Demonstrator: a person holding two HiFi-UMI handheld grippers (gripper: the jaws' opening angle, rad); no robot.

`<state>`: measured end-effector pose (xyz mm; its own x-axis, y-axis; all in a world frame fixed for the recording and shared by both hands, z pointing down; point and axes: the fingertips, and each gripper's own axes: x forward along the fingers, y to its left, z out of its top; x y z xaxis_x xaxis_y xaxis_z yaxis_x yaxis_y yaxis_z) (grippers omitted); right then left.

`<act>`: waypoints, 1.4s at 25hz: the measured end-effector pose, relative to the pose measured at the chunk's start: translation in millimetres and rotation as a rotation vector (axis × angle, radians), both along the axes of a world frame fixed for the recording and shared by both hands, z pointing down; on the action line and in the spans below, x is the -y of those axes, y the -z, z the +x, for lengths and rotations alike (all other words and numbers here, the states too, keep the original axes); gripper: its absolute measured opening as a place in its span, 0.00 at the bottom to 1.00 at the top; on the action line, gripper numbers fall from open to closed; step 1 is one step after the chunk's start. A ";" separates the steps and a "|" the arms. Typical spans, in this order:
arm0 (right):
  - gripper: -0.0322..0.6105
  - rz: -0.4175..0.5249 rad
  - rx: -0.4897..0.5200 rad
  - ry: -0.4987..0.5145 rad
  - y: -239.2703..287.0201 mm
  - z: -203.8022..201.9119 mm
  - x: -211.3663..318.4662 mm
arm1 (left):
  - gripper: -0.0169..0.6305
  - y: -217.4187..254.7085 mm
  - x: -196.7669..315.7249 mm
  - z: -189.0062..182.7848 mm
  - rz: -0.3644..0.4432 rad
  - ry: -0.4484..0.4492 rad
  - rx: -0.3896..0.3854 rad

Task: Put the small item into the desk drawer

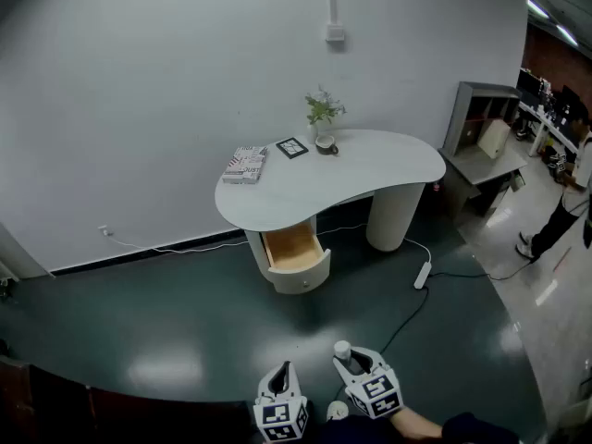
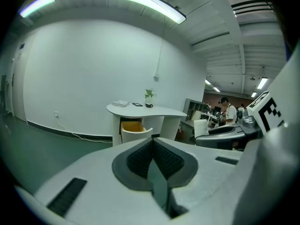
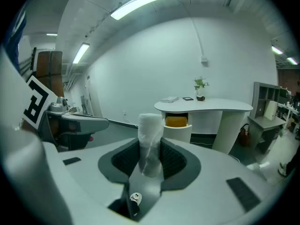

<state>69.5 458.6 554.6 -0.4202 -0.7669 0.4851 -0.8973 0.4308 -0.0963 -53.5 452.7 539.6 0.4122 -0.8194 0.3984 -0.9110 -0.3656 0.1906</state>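
A white curved desk [image 1: 370, 169] stands against the far wall, with its drawer [image 1: 294, 252] pulled open and a wooden inside showing. My right gripper [image 1: 346, 354] is at the bottom of the head view, far from the desk, shut on a small white cylinder wrapped in clear plastic [image 3: 149, 139]; the cylinder's top [image 1: 342, 348] pokes out between the jaws. My left gripper [image 1: 284, 375] hangs beside it to the left, shut with nothing between its pads [image 2: 152, 161]. In the right gripper view the open drawer [image 3: 177, 122] lies straight ahead.
On the desk are a book [image 1: 245, 165], a small framed picture [image 1: 292, 147] and a potted plant [image 1: 323, 118]. A white cable and power strip [image 1: 422, 275] lie on the dark floor right of the desk. A grey shelf unit [image 1: 481, 146] and a person [image 1: 564, 206] are at the right.
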 end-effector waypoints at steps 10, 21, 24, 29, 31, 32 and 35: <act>0.26 0.005 0.048 -0.095 9.1 -4.8 36.2 | 0.03 2.9 40.2 -9.5 0.014 -0.060 -0.019; 0.26 0.010 0.037 -0.219 -2.3 -36.0 88.6 | 0.03 0.3 116.4 -54.6 0.034 -0.134 -0.017; 0.26 0.028 0.048 -0.245 1.6 -45.1 96.3 | 0.03 -10.2 124.5 -58.2 0.029 -0.183 -0.014; 0.27 0.024 0.048 -0.228 -2.9 -58.8 106.5 | 0.03 -11.1 135.6 -58.7 0.037 -0.210 -0.023; 0.27 0.015 0.054 -0.227 -6.1 -60.8 111.1 | 0.03 -13.9 136.8 -61.0 0.030 -0.207 -0.023; 0.27 0.011 0.055 -0.230 -7.3 -60.4 113.9 | 0.03 -15.3 137.2 -62.1 0.026 -0.204 -0.023; 0.27 0.019 0.047 -0.217 -6.6 -60.2 130.7 | 0.03 -19.6 145.1 -65.6 0.011 -0.185 -0.021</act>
